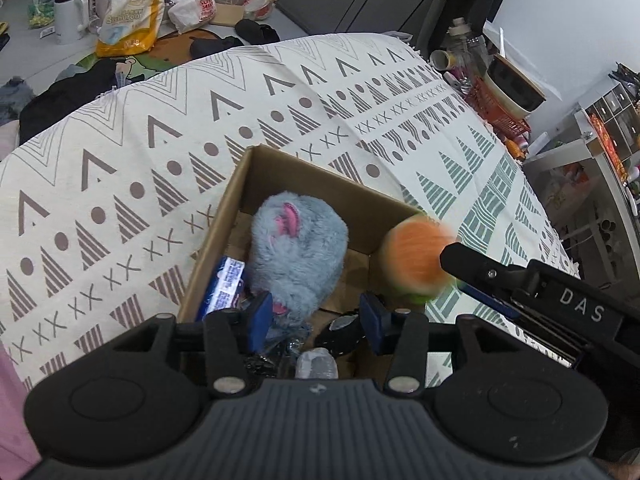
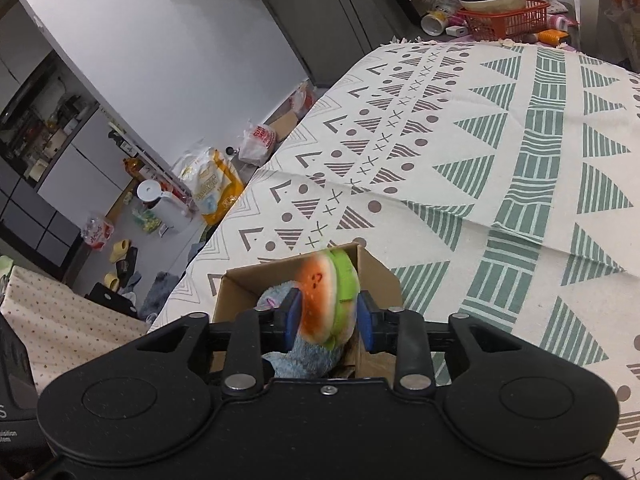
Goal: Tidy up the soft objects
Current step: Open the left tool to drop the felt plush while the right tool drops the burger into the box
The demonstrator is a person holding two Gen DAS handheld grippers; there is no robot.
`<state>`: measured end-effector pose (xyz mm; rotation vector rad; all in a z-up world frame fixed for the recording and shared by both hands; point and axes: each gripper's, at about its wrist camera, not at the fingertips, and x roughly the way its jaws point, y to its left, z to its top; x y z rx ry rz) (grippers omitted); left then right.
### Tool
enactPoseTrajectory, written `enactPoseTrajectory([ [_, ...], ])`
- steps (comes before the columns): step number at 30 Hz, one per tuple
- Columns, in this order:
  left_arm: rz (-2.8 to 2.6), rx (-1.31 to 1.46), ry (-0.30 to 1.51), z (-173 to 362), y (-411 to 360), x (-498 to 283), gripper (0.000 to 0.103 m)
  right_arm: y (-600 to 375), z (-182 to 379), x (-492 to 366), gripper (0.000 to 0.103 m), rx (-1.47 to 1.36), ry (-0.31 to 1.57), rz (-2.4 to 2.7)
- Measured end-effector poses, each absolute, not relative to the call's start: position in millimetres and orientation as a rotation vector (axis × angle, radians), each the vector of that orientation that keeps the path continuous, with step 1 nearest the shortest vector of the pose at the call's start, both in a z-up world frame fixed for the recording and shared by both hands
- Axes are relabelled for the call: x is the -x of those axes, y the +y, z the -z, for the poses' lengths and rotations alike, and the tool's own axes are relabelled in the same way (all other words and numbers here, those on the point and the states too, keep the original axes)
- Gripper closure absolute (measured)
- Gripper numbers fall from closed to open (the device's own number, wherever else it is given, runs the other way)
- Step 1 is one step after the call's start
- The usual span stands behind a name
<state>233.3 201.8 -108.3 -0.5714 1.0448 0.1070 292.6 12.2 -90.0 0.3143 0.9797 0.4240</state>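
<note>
An open cardboard box (image 1: 240,184) stands on the patterned bedspread (image 1: 120,152). In it lie a grey-blue fluffy plush (image 1: 304,248) with pink details, a blue-and-white packet (image 1: 224,284) and some dark items. My left gripper (image 1: 316,320) hangs open over the box's near end, its blue pads (image 1: 260,320) on either side of the plush's lower end. My right gripper (image 2: 329,316) is shut on a round watermelon plush (image 2: 324,300), orange with a green rim, above the box's (image 2: 380,276) right side. That plush (image 1: 420,260) looks blurred in the left wrist view.
An orange basket (image 2: 516,20) with stacked bowls and bottles sits beyond the bed's far end. On the floor to the left are snack bags (image 2: 212,188), a white kettle (image 2: 160,204) and slippers (image 2: 120,252). Bare bedspread (image 2: 500,160) stretches around the box.
</note>
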Motion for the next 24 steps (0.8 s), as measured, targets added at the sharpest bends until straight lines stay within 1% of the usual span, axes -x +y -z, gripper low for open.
enactPoseTrajectory([
  [1, -0.107, 0.567, 1.045, 108, 201, -233, 0.057, 11, 89, -291, 0.064, -0.315, 0.977, -0.424],
  [3, -0.107, 0.555, 1.043, 105, 200, -233, 0.057, 10, 86, -288, 0.057, -0.304, 0.966, -0.418],
  [7, -0.104, 0.544, 1.043, 99, 193, -233, 0.056, 1, 80, -282, 0.048, -0.289, 0.957, -0.409],
  [8, -0.103, 0.544, 1.043, 97, 191, -233, 0.054, -1, 79, -282, 0.047, -0.289, 0.954, -0.409],
  [10, -0.111, 0.538, 1.043, 94, 187, -231, 0.043, -8, 74, -278, 0.037, -0.28, 0.941, -0.406],
  [13, -0.121, 0.506, 1.028, 87, 179, -226, 0.037, -17, 68, -272, 0.026, -0.272, 0.924, -0.405],
  [15, -0.126, 0.493, 1.028, 82, 175, -223, 0.035, -24, 64, -269, 0.023, -0.277, 0.918, -0.404],
  [17, -0.128, 0.482, 1.022, 78, 172, -220, 0.034, -31, 61, -265, 0.022, -0.28, 0.915, -0.401],
  [19, -0.131, 0.465, 1.016, 73, 169, -217, 0.031, -39, 58, -261, 0.018, -0.282, 0.911, -0.395],
  [24, -0.142, 0.428, 0.998, 59, 161, -209, 0.025, -57, 51, -251, 0.013, -0.292, 0.896, -0.386],
])
